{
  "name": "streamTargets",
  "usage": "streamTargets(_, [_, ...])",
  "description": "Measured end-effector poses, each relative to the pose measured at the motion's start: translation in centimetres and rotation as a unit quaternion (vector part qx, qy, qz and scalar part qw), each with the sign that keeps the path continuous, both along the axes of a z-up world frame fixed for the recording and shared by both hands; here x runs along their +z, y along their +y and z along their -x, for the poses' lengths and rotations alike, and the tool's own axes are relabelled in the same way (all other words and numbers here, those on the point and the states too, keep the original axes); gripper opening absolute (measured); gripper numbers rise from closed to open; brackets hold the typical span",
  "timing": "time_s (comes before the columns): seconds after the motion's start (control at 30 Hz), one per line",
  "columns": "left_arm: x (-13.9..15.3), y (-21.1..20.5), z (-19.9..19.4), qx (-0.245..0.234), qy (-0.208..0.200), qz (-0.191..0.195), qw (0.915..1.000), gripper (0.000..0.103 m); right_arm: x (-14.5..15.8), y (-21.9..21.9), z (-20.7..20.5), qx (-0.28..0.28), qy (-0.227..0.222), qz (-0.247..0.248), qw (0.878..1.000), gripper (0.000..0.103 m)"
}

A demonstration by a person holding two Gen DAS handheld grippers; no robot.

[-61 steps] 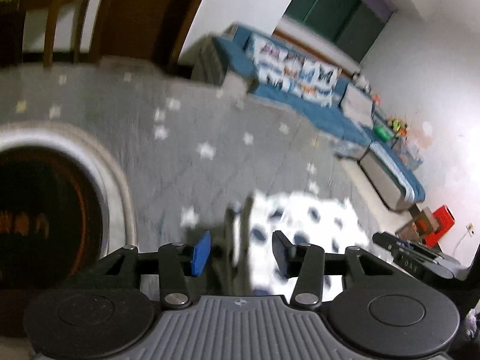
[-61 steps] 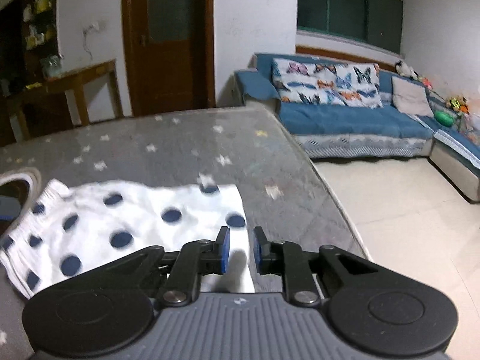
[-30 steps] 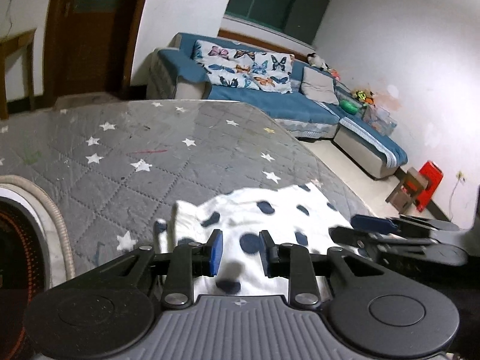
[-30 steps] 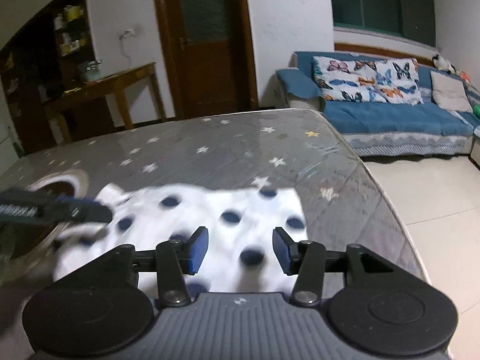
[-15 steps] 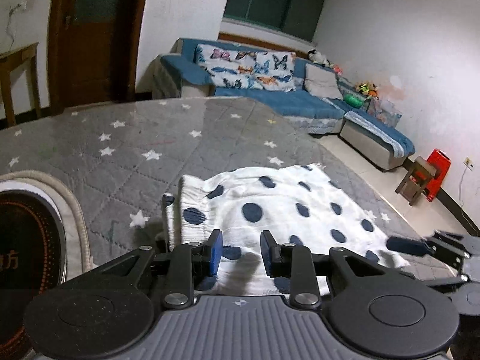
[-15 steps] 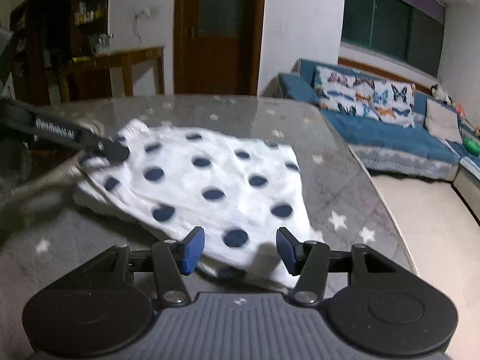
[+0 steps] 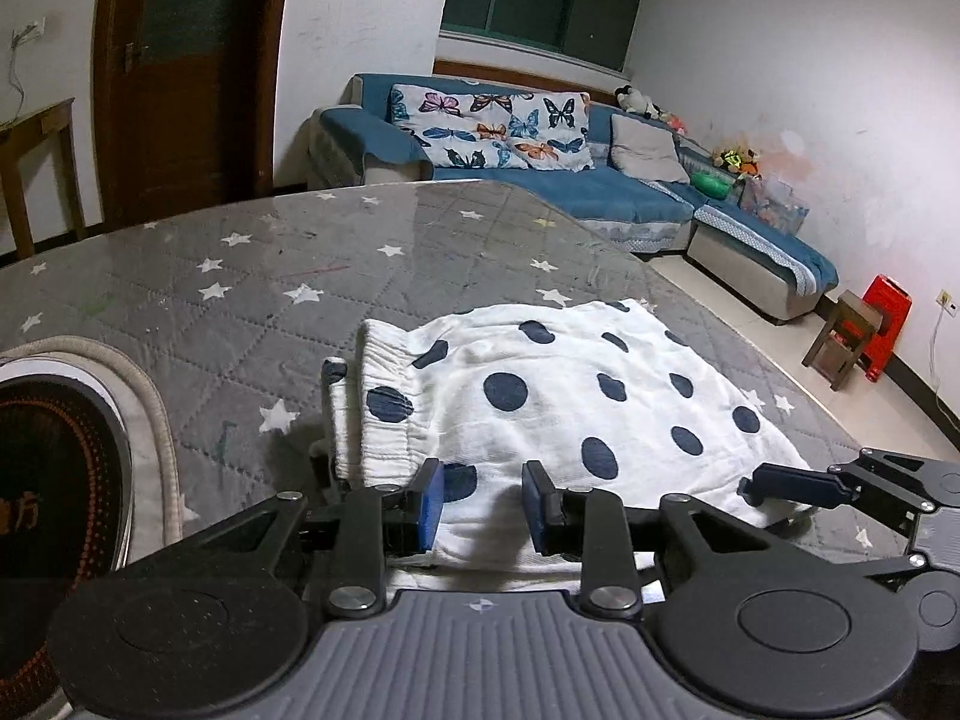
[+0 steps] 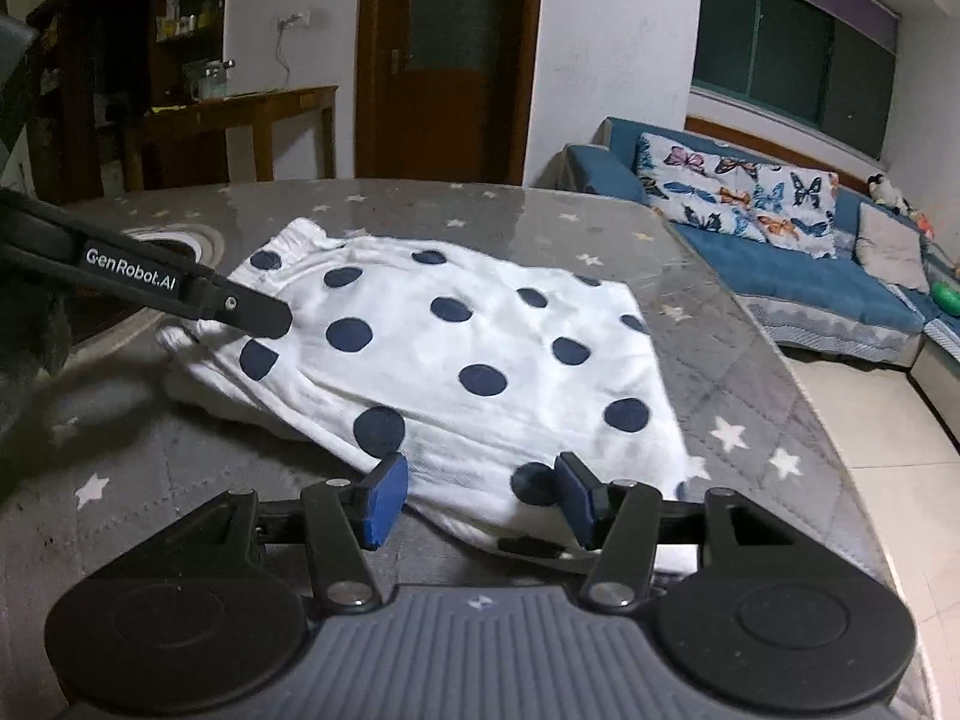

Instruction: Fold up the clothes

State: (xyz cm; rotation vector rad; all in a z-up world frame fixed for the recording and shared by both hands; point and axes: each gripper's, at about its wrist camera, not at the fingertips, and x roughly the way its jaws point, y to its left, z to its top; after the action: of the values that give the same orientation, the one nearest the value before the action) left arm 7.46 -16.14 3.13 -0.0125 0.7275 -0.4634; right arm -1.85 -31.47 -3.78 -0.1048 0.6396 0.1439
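A white cotton garment with dark navy polka dots (image 7: 564,396) lies spread and folded on the grey quilted worktop printed with white stars (image 7: 252,276), towards the edge nearest the sofa. In the left wrist view its gathered elastic waistband (image 7: 384,396) sits at the left end, with a second layer of cloth showing just under it, and the rest runs off to the right in a flat, slightly rumpled panel.

The left gripper (image 7: 483,504) hangs low over the near edge of the garment beside the waistband. Its jaws are spread a moderate way, the blue-padded fingers (image 7: 431,501) standing either side of a strip of white cloth without pinching it. The right wrist view shows one black finger of this gripper, marked GenRobot.AI, lying over the waistband end of the cloth.

The right gripper (image 8: 480,495) sits at the opposite end of the garment, at its near corner. Its jaws are spread wide, with the blue pads (image 8: 384,495) apart on either side of the hem and a navy dot between them; nothing is gripped. In the left wrist view one of its fingers reaches in from the right, low over the garment's far corner.

On the left part of the worktop lies a round black plate with a pale grey rim (image 7: 90,420). Beyond the worktop stand a blue L-shaped sofa with butterfly-print cushions (image 7: 600,192), a dark brown wooden door (image 8: 450,60) and a wooden side table (image 8: 240,120); a red plastic stool (image 7: 887,324) stands by the right wall.
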Motion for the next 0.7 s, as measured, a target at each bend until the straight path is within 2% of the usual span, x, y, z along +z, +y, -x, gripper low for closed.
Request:
streamTargets(0.1, [0.4, 0.1, 0.9, -0.005, -0.004, 0.000, 1.0000, 0.042, 0.5, 0.0, 0.6, -0.005, -0.007, -0.010, 1.000, 0.060])
streamTargets(0.17, [0.7, 0.1, 1.8, -0.009, -0.014, -0.007, 0.9998, 0.046, 0.7, 0.2, 1.0, -0.008, -0.011, -0.016, 1.000, 0.073])
streamTargets(0.3, [1.0, 0.5, 3.2, -0.014, -0.028, -0.019, 0.9993, 0.059, 0.8, 0.7, 1.8, -0.015, -0.019, -0.026, 0.999, 0.082])
streamTargets(0.33, [1.0, 0.7, 3.5, -0.015, -0.028, -0.020, 0.9993, 0.060, 0.9, 0.8, 2.0, -0.018, -0.021, -0.027, 0.999, 0.087])
streamTargets(0.43, [1.0, 1.1, 4.3, -0.015, -0.027, -0.023, 0.9993, 0.070, 0.9, 1.1, 2.6, -0.025, -0.027, -0.029, 0.999, 0.090])
streamTargets(0.57, [0.9, 1.9, 5.4, -0.014, -0.031, -0.025, 0.9991, 0.081, 0.9, 1.6, 3.4, -0.040, -0.033, -0.025, 0.998, 0.099])
streamTargets(0.7, [0.9, 2.6, 6.4, -0.013, -0.038, -0.028, 0.9988, 0.092, 0.7, 2.3, 4.3, -0.055, -0.038, -0.014, 0.998, 0.103])
